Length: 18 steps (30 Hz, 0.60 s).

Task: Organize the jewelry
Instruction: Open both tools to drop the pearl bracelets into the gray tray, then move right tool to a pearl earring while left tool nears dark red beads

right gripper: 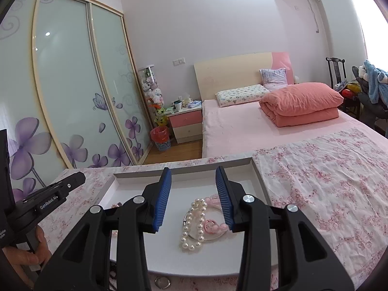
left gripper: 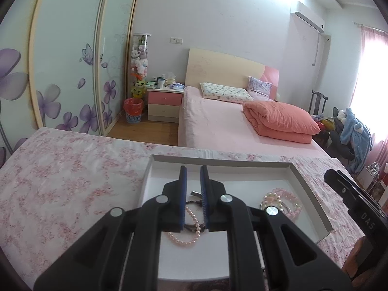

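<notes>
White cardboard tray point(left gripper: 312, 191) sits low in both frames on a pink floral cloth point(left gripper: 60, 169). At lower centre of the left view, the left gripper point(left gripper: 193, 172) has its blue pads nearly together with nothing between the tips, above a pink pearl bracelet point(left gripper: 186, 238). In the right view, the right gripper point(right gripper: 193, 173) stands spread over a white pearl bracelet point(right gripper: 192, 228) beside pink beads point(right gripper: 214, 226); a silver ring point(right gripper: 162, 282) lies on the cloth at bottom.

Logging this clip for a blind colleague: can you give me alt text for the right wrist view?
The right hand-held gripper hangs open over a shallow white tray on a pink floral cloth, above a white pearl bracelet and pink bead jewelry. The left hand-held gripper shows at the left edge; a bedroom lies beyond.
</notes>
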Motion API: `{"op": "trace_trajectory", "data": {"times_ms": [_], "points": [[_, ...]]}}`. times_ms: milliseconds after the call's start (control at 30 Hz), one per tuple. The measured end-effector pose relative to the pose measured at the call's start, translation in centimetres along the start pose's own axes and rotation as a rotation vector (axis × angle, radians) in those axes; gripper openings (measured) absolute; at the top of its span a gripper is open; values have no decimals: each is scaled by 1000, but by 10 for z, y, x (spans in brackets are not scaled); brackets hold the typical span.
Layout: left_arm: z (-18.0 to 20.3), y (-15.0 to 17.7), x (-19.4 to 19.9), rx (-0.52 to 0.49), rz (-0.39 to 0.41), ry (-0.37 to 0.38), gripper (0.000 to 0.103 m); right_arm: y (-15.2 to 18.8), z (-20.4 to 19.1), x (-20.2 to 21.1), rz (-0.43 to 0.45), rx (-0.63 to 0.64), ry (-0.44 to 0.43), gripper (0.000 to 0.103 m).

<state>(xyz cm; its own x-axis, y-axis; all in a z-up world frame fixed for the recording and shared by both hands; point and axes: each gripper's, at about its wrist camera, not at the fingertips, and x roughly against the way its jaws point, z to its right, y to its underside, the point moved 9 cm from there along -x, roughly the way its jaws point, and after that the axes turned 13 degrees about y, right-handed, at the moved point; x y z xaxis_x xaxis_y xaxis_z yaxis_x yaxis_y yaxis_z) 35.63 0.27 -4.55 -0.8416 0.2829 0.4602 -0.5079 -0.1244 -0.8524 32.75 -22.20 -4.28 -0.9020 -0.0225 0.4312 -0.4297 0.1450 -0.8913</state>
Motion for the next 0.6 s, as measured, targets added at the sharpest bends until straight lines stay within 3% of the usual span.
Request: {"op": "trace_trajectory", "data": {"times_ms": [367, 600], "points": [[3, 10, 39, -27, 4, -9, 23, 16, -2, 30, -25, 32, -13, 39], [-9, 39, 61, -25, -42, -16, 36, 64, -9, 45, -154, 111, -52, 39]]}}
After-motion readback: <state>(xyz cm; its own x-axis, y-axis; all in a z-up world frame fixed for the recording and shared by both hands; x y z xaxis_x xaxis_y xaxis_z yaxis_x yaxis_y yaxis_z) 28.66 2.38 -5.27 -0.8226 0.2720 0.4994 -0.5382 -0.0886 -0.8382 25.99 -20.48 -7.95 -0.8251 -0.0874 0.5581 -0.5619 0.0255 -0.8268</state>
